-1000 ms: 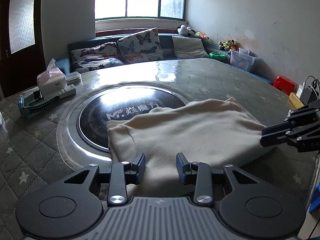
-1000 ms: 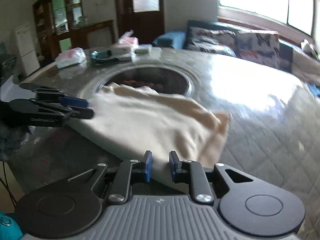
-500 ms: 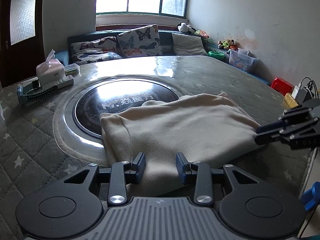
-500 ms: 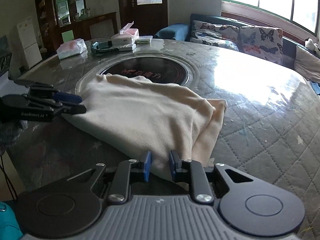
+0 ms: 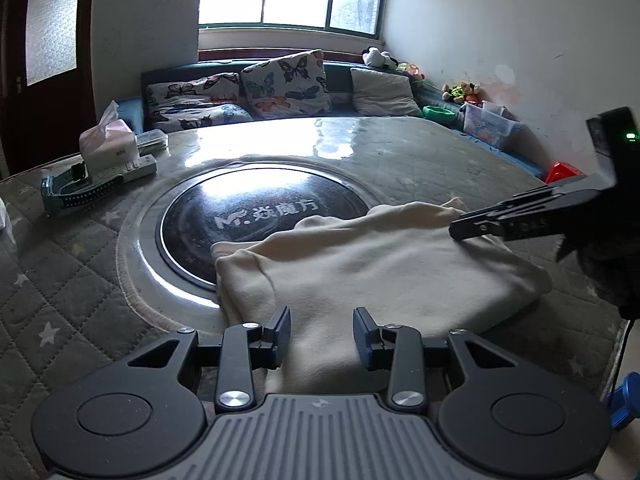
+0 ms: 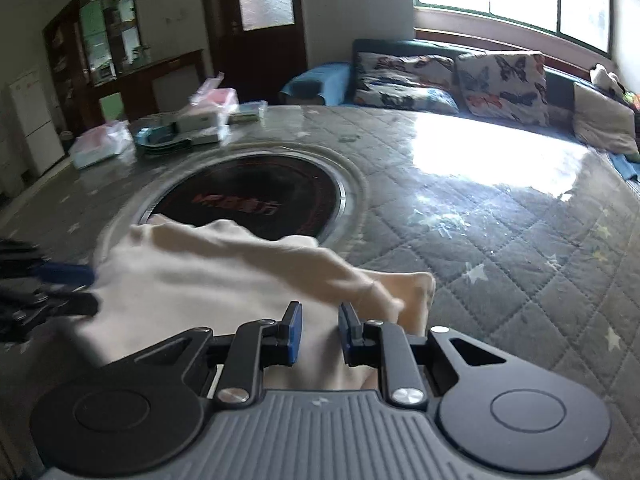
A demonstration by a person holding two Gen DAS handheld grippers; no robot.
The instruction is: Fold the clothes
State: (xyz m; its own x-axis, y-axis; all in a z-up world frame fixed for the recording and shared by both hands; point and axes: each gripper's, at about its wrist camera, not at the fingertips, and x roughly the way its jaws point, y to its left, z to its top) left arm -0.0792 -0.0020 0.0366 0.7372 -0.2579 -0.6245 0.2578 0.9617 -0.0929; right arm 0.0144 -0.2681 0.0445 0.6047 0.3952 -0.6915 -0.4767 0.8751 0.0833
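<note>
A cream garment (image 5: 372, 268) lies folded on the round quilted table, partly over the black glass centre plate (image 5: 248, 216). My left gripper (image 5: 321, 330) is open, its fingers straddling the garment's near edge. My right gripper (image 6: 319, 326) is open with a narrower gap, low over the garment (image 6: 224, 280) near its folded corner. In the left wrist view the right gripper (image 5: 456, 229) comes in from the right, its tips on the garment's far right part. In the right wrist view the left gripper (image 6: 90, 288) shows blurred at the left edge.
A tissue box (image 5: 108, 142), a power strip (image 5: 132, 168) and a teal object (image 5: 76, 194) sit at the table's far left. A sofa with butterfly cushions (image 5: 284, 84) stands behind. The table's edge runs close on the right (image 5: 616, 320).
The right gripper has moved inward over the garment, from beside its right edge onto its far right part. The left gripper has stayed open at the near edge. The garment looks slightly shifted.
</note>
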